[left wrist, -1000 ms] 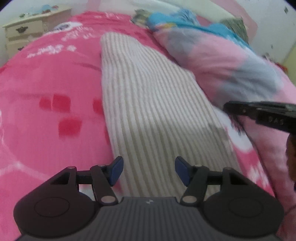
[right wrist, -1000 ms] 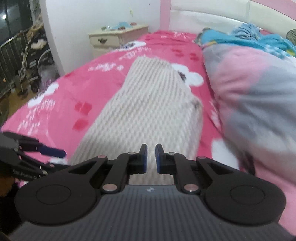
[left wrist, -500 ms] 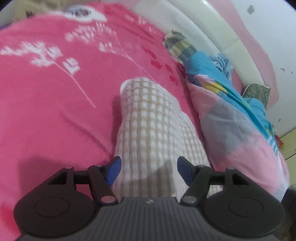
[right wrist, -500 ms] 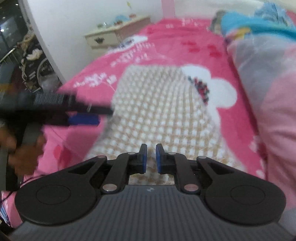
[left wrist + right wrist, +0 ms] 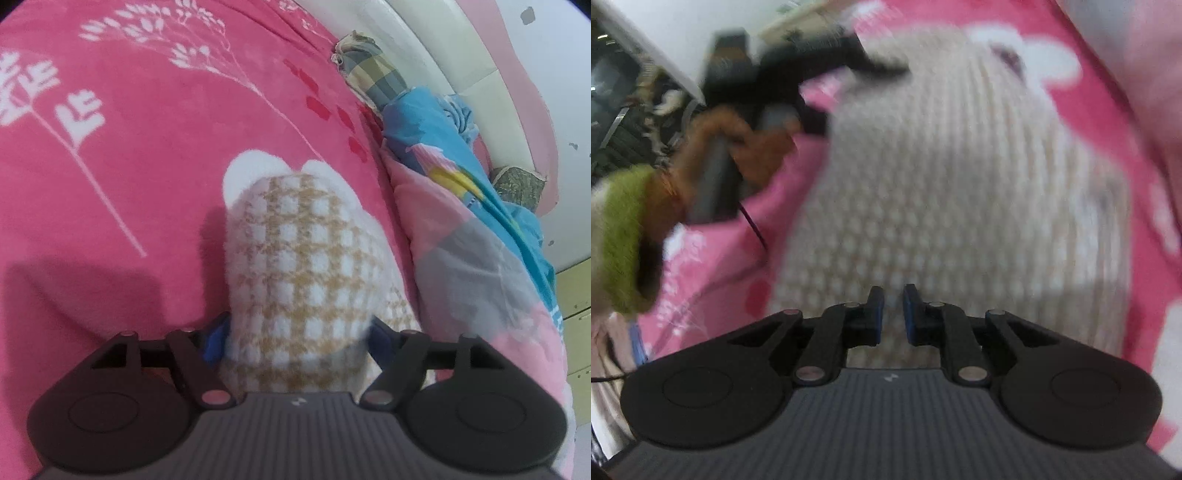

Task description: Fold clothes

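Left tongs point(image 5: 295, 339): blue pads spread apart, with a bunched fold of the cream-and-tan checked garment point(image 5: 299, 266) filling the gap between them. Right tongs point(image 5: 893, 314): pads nearly together with a narrow gap, nothing visibly clamped, garment directly beneath and ahead. Garment lies on the pink bed cover point(image 5: 110, 155), extending forward from both tongs. Right of the left tongs: a pink, grey and blue quilt point(image 5: 480, 258). Farther on, the headboard point(image 5: 443, 55).
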A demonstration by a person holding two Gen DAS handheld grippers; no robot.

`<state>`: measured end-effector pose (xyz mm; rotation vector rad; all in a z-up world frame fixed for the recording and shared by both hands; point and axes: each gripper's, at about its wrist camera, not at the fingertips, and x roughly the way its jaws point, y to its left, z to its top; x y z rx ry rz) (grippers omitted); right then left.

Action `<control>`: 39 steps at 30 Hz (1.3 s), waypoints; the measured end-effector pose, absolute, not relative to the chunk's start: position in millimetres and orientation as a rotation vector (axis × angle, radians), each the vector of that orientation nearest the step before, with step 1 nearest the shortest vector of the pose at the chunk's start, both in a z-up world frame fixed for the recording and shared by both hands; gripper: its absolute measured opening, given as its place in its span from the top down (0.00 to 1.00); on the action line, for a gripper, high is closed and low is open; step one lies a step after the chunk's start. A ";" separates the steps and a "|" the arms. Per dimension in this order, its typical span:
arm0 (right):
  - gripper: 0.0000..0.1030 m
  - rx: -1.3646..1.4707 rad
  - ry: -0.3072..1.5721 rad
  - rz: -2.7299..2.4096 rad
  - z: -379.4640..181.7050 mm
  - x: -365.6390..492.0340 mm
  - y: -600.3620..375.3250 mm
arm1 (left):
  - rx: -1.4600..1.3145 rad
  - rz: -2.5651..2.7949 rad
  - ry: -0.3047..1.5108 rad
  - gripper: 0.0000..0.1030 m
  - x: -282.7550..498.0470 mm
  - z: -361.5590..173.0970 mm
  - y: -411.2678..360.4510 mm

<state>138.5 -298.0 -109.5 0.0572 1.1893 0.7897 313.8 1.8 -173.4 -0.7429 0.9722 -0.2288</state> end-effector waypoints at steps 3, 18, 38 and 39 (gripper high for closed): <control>0.90 0.129 1.175 0.763 -123.8 131.6 -303.0 | -0.734 -0.200 0.956 0.38 312.7 -171.9 -3.0; 0.88 0.041 1.177 0.831 -110.8 56.1 -276.0 | -0.670 -0.158 0.871 0.57 286.1 -127.2 -15.3; 0.82 0.743 1.137 0.588 -99.1 36.4 -415.5 | -0.086 -0.678 0.574 0.59 63.1 28.6 -106.5; 0.80 0.778 1.137 0.582 -96.1 29.4 -428.0 | -0.019 -0.700 0.570 0.59 45.0 27.9 -114.2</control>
